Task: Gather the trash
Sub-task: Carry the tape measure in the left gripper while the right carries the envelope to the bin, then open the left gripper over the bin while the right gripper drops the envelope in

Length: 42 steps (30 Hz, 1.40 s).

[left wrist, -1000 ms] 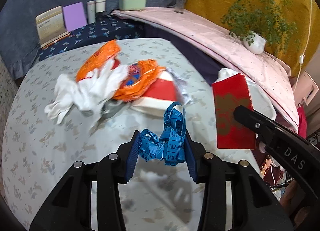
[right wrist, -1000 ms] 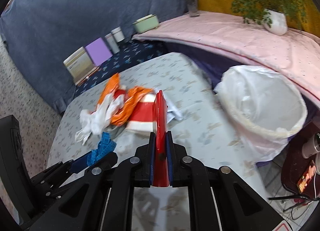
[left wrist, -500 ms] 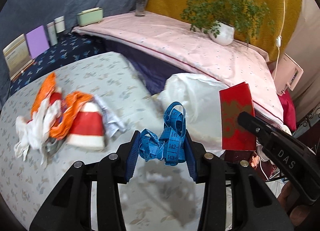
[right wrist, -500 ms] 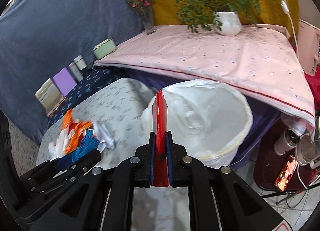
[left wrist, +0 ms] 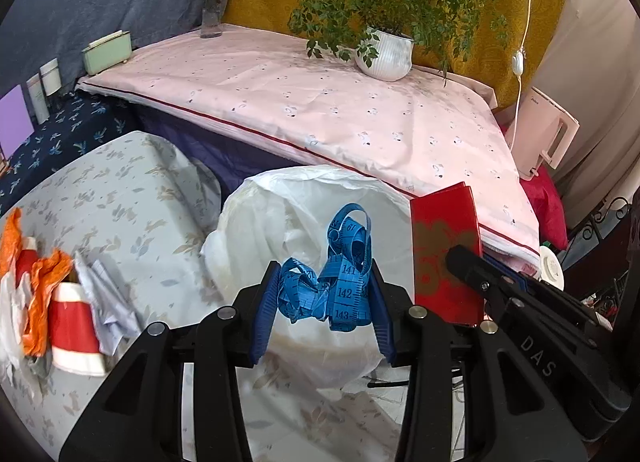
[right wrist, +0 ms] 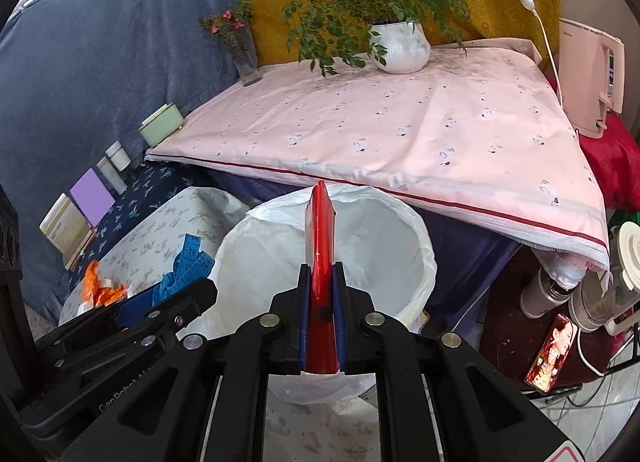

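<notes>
Item one: my left gripper point(left wrist: 324, 298) was clamped on a blue tape measure point(left wrist: 340, 282), a soft tangled bundle of loops with black printed numerals, one loop standing up above the pads. The bundle had no single long axis; its tallest loop rose roughly along the fingers, away from the camera. It hung over the near rim of the white-lined bin point(left wrist: 256, 222).

Item two: my right gripper point(right wrist: 320, 302) was closed tight on a red envelope point(right wrist: 319, 262), a flat glossy packet. In the right wrist view I saw it edge-on, a narrow red blade; in the left wrist view its broad face showed a gold pattern, too blurred for me to read. Its long axis ran forward along the fingers, its far end tapering to a tip over the bin's mouth. The two grippers sat side by side, near each other but apart.

Item three: the bin, round, with a white plastic liner folded over its rim, stood between the leaf-print table point(left wrist: 120, 190) and the pink-covered surface point(left wrist: 320, 102).

Item four: remaining litter on the table, well apart from the bin: orange wrappers point(left wrist: 44, 282), a red-and-white paper cup point(left wrist: 74, 330) lying on its side, and crumpled white paper point(left wrist: 104, 298) just beside it.
</notes>
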### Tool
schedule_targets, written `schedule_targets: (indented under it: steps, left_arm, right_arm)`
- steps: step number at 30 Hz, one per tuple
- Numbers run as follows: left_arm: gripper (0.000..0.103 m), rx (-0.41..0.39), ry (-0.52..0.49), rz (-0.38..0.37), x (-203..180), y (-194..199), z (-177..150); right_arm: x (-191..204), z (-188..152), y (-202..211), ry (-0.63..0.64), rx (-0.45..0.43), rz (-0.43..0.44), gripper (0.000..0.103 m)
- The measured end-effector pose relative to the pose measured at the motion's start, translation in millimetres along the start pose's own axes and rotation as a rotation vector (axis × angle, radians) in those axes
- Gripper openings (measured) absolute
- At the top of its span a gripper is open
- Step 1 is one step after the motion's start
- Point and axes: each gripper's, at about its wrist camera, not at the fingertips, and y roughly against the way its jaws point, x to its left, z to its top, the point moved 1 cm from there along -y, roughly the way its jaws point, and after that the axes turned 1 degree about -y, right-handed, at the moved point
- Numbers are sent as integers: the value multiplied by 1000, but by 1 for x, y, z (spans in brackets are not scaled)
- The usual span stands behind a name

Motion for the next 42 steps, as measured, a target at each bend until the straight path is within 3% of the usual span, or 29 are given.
schedule_targets:
  steps: [12, 14, 17, 21, 42]
  left_arm:
    - [42, 25, 17, -9, 4, -31, 12]
    - [47, 21, 15, -7, 5, -33, 13]
    - [64, 9, 15, 2, 7, -33, 15]
    - [76, -3, 35, 34, 13, -32, 16]
    - [77, -58, 95, 71, 42, 9, 11]
  right_arm:
    - [-11, 18, -27, -25, 5, -20, 11]
    - [-11, 21, -29, -27, -1, -24, 12]
    - [-9, 24, -31, -24, -7, -22, 19]
    - [-8, 26, -32, -27, -18, -21, 21]
    - [21, 28, -4, 23, -66, -16, 35]
